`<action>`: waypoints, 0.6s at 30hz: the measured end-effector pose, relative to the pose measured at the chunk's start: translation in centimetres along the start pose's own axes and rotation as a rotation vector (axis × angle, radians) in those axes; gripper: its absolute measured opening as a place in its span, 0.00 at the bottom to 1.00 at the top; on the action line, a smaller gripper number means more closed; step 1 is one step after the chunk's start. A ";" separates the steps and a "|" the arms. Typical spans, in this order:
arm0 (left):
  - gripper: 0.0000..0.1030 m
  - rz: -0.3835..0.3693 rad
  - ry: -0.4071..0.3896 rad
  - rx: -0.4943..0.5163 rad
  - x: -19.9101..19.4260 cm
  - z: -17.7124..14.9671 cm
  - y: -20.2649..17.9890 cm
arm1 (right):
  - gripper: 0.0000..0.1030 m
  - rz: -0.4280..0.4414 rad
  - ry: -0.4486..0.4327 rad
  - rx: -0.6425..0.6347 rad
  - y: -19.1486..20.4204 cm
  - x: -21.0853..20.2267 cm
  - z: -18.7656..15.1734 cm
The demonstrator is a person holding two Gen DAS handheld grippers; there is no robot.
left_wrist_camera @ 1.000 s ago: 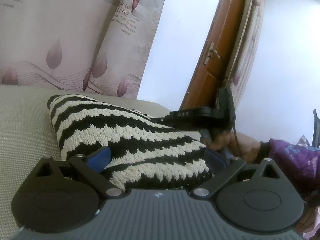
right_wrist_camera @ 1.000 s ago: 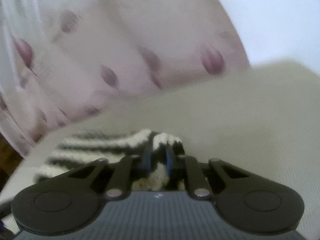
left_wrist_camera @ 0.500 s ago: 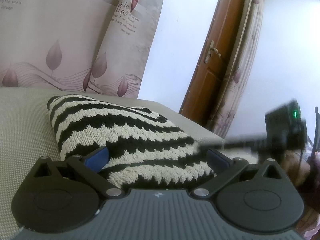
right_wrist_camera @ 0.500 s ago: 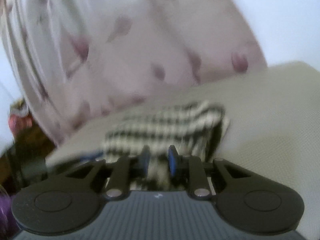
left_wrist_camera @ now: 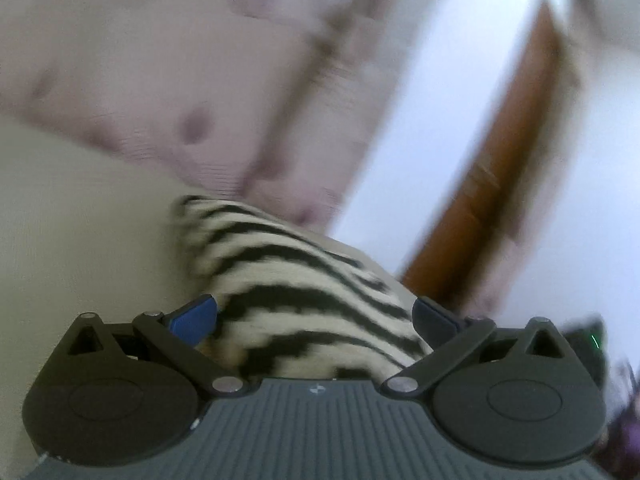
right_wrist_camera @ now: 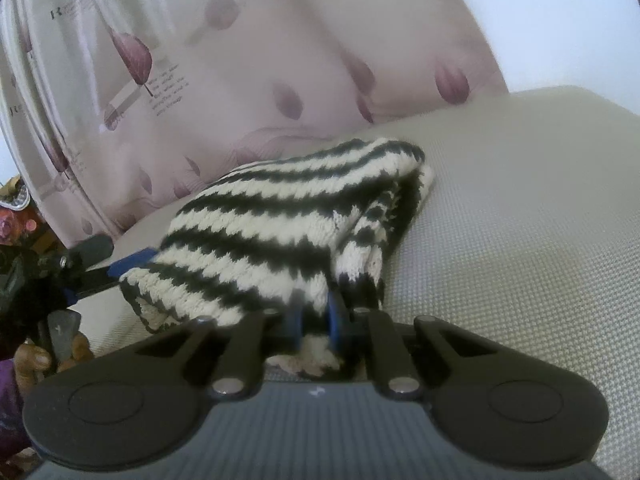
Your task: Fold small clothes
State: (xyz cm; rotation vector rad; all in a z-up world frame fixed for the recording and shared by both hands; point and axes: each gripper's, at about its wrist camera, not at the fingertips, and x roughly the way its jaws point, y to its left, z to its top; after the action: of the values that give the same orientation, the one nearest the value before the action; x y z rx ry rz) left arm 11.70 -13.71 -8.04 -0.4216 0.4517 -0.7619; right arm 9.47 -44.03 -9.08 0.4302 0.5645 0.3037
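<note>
Partly blurred striped knit (left_wrist_camera: 304, 304), tool-covered edge (right_wrist_camera: 316, 350)

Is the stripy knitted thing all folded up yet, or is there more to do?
Partly. The stripy knit already lies doubled over on the beige cushion. In hand: the right gripper pinches its near edge, while the left gripper stands open around the far side. Left: finishing the fold and letting go.

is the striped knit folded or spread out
Folded: the striped knit lies doubled on the cushion, its stacked layers showing at the right edge.
</note>
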 end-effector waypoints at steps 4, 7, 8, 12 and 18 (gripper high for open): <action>0.98 0.023 -0.034 -0.034 -1.7 0.0 1.0 | 0.11 -0.013 -0.010 -0.012 0.4 0.2 -0.1; 0.99 0.026 -0.005 0.040 -1.8 -0.3 -0.2 | 0.11 0.005 -0.010 0.017 0.1 0.0 0.0; 0.99 0.030 0.009 0.066 -1.6 -0.4 -0.6 | 0.12 0.009 -0.012 0.024 -0.1 0.0 0.0; 1.00 0.059 0.064 0.143 -0.8 -0.9 -1.8 | 0.12 0.004 -0.020 0.018 0.3 0.0 -0.2; 1.00 0.146 0.118 0.179 0.0 -1.4 -2.1 | 0.13 0.000 -0.023 0.012 0.4 0.0 -0.2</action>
State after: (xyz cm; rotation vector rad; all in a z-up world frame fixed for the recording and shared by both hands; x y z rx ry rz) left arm 9.77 -15.36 -8.08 -0.1744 0.5144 -0.6806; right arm 9.26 -43.61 -9.07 0.4451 0.5442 0.2947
